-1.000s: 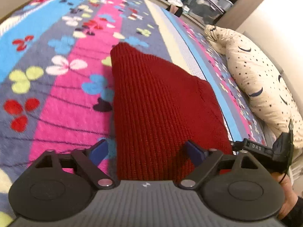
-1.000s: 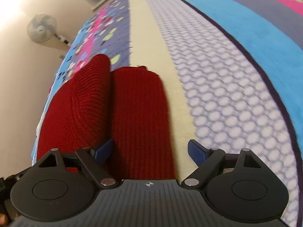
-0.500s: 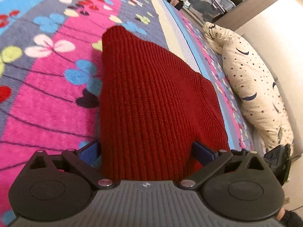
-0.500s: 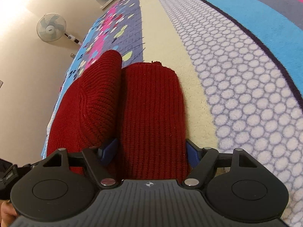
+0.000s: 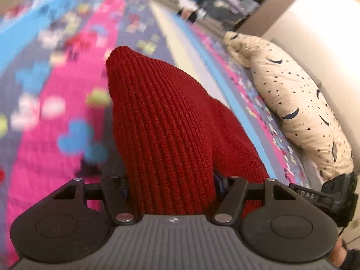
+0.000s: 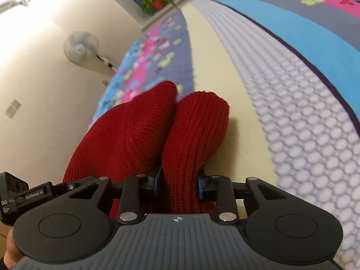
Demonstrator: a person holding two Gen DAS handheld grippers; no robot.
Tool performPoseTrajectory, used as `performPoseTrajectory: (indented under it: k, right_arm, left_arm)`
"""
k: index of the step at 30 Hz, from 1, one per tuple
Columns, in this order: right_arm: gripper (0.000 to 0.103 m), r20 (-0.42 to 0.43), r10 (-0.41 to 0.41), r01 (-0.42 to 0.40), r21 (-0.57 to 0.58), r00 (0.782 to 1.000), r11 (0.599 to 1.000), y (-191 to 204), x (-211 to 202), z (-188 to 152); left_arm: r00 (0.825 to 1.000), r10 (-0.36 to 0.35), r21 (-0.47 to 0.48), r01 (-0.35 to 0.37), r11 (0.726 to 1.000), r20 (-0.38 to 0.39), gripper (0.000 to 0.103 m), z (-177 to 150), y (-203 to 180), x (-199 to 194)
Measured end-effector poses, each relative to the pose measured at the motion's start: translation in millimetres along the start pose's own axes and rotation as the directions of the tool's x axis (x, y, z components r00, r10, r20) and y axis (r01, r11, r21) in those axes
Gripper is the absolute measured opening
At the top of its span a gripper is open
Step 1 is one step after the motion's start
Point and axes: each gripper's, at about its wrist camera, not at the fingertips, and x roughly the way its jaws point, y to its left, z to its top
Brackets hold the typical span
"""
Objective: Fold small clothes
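A dark red knit garment [image 5: 162, 117] lies on the patterned bed blanket [image 5: 45, 135], folded into two long parts side by side. My left gripper [image 5: 169, 186] is at its near end; the jaws are closing and the blue pads press the ribbed knit from both sides. In the right wrist view the garment [image 6: 135, 130] shows as two humps. My right gripper [image 6: 177, 185] is on the right-hand hump [image 6: 198, 123]; its jaws are closing too, and the knit is bunched between the pads. The cloth hides both sets of fingertips.
A cream pillow with stars and moons [image 5: 299, 108] lies along the bed's right side by the wall. A standing fan [image 6: 79, 46] and a potted plant [image 6: 157, 2] stand beyond the bed. Shelves with clutter sit at the far end. The blanket [image 6: 303, 90] stretches away to the right.
Both pairs of jaws have drawn in from wide apart onto the red knit. The knit now bunches and stands up between them, and the left view has shifted and blurred.
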Motion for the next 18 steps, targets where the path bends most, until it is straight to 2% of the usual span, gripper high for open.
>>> performPoseTrajectory:
  k: [3,6,8,10,11,12,13,14,15,16,18]
  right_arm:
    - [0.03,0.099,0.046,-0.041,-0.058,0.994,0.997,22.8,1.2,15.3]
    - [0.03,0.204,0.126,-0.096,-0.151,0.971,0.984,54.1,11.1,39.7]
    - [0.03,0.231,0.172,-0.125,-0.207,0.958,0.97,74.1,26.2,54.9]
    - [0.032,0.215,0.187,-0.132,-0.244,0.959,0.961,89.7,50.1,66.6]
    - [0.034,0.192,0.155,-0.099,-0.271,0.969,0.957,95.5,67.7,69.9]
    - [0.04,0.143,0.08,-0.035,-0.29,0.987,0.956,98.7,89.5,72.6]
    - [0.044,0.064,-0.029,0.046,-0.291,0.998,0.956,96.8,115.3,75.6]
    - [0.044,0.006,-0.133,0.129,-0.279,0.991,0.952,91.8,133.3,77.5]
    - [0.043,0.012,-0.196,0.192,-0.259,0.981,0.947,87.3,137.9,77.9]
    - [0.043,0.058,-0.18,0.189,-0.243,0.982,0.952,85.2,130.5,77.6]
    - [0.043,0.131,-0.096,0.125,-0.232,0.987,0.965,88.1,109.6,72.7]
  left_arm:
    - [0.993,-0.018,0.07,0.01,0.997,0.113,0.069,28.5,-6.8,-14.7]
    - [0.967,-0.027,0.123,-0.005,0.992,0.252,0.07,58.4,-2.1,-28.6]
    - [0.951,-0.013,0.114,-0.023,0.993,0.308,0.073,77.0,13.1,-32.7]
    - [0.946,0.031,0.097,-0.066,0.993,0.323,0.083,92.2,36.1,-31.2]
    - [0.946,0.072,0.082,-0.103,0.991,0.315,0.085,99.1,48.2,-26.0]
    - [0.948,0.127,0.06,-0.151,0.987,0.292,0.084,105.2,63.9,-19.3]
    - [0.946,0.198,0.031,-0.213,0.977,0.257,0.083,108.1,77.3,-13.1]
    - [0.936,0.276,0.005,-0.284,0.959,0.216,0.082,109.7,87.3,-9.3]
    - [0.919,0.344,-0.004,-0.35,0.937,0.192,0.078,109.5,92.9,-10.3]
    - [0.908,0.374,-0.001,-0.381,0.925,0.189,0.078,109.0,93.4,-15.8]
    - [0.911,0.357,0.026,-0.37,0.929,0.204,0.079,107.9,86.9,-30.4]
